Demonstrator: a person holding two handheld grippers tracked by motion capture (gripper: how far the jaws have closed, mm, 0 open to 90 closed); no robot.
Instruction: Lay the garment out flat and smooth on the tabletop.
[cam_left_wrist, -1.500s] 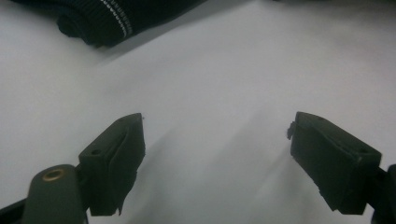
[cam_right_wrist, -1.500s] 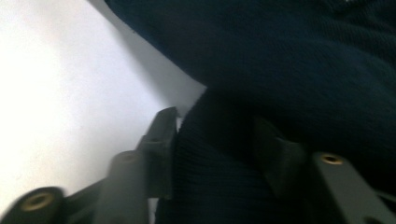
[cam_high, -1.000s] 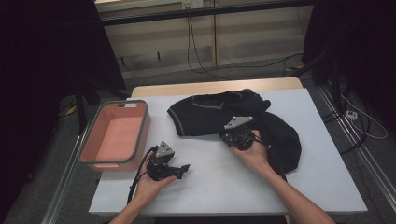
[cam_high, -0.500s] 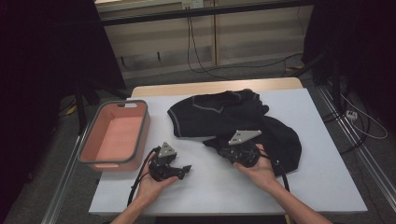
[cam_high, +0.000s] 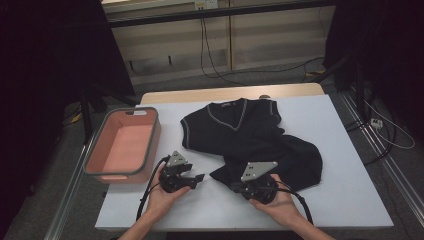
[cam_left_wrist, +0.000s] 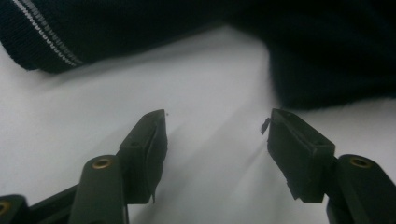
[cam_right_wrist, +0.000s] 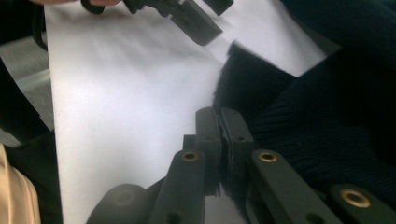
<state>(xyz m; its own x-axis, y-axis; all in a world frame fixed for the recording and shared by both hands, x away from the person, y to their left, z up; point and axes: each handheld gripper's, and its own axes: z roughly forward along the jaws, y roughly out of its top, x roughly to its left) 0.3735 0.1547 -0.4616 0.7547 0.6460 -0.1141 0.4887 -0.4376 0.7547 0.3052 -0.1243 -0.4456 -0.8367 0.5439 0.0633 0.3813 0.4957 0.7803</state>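
A black sweater with a white-trimmed V-neck lies spread on the white table, collar toward the far edge. My right gripper sits at its near hem, jaws shut on a fold of the dark knit. The right gripper view shows the pads pressed together on the fabric's edge. My left gripper rests on bare table just left of the hem. Its jaws have just been closing but stand apart with nothing between them; the sweater's trimmed edge lies beyond.
A salmon-pink bin with a grey rim stands at the table's left edge, next to my left hand. Bare white tabletop runs along the near edge and to the right of the sweater. Cables trail from both grippers toward the person.
My right hand has pulled the sweater's hem toward the near edge and leftward, and the bunched garment has opened out to show its V-neck. The left hand has stayed put.
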